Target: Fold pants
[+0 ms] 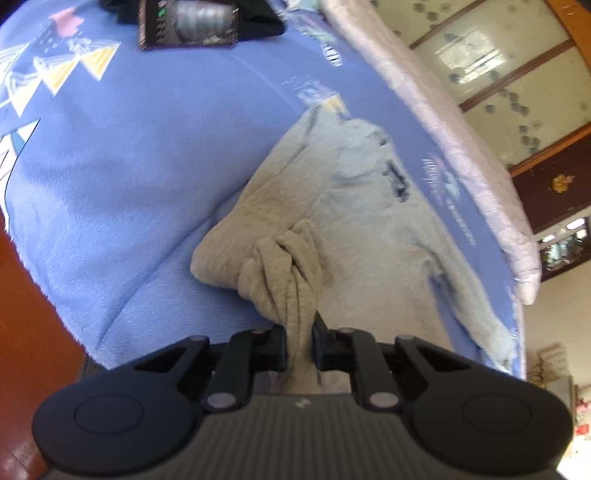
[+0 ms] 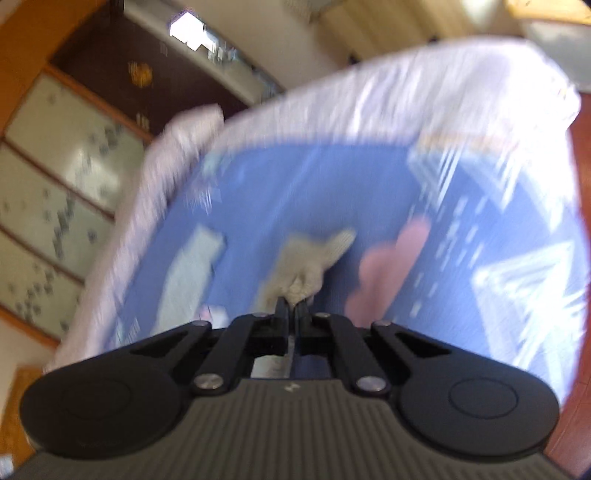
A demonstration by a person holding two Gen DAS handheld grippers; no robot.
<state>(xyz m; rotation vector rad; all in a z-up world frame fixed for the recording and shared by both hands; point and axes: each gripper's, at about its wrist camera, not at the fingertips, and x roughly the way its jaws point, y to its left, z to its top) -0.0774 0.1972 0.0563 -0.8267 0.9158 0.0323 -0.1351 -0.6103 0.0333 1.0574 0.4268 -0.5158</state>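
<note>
Progress: the pants, pale grey, are seen lying on the blue bedsheet of the bed, toward its right side in the left wrist view. One end is bunched into ropy pleats and is held clamped between the narrowed jaws of the left tongs; the rest is spread flat away from the tongs toward the far right edge. In the right wrist view, which is heavily blurred, a small tuft of the same grey cloth is pinched in the right tongs, whose jaws are drawn almost together on it. Both ends are thus judged to be gripped. No finished, squared fold is visible. The task is judged to be at an early-to-middle stage: the lengthwise fold may be in place, though this cannot be confirmed; the end-to-end fold and smoothing appear to be left.

Edges and room: a wide stretch of bare sheet is noted to the left of the pants and farther off. At the far left a dark packet is lying on black cloth, well apart from the pants. The pale quilted bed border runs just beyond the right side of the garment, so little margin is available there. A pink patch is seen near the right tongs; whether it is print or an object cannot be told. Wooden floor lies past the near left edge.
</note>
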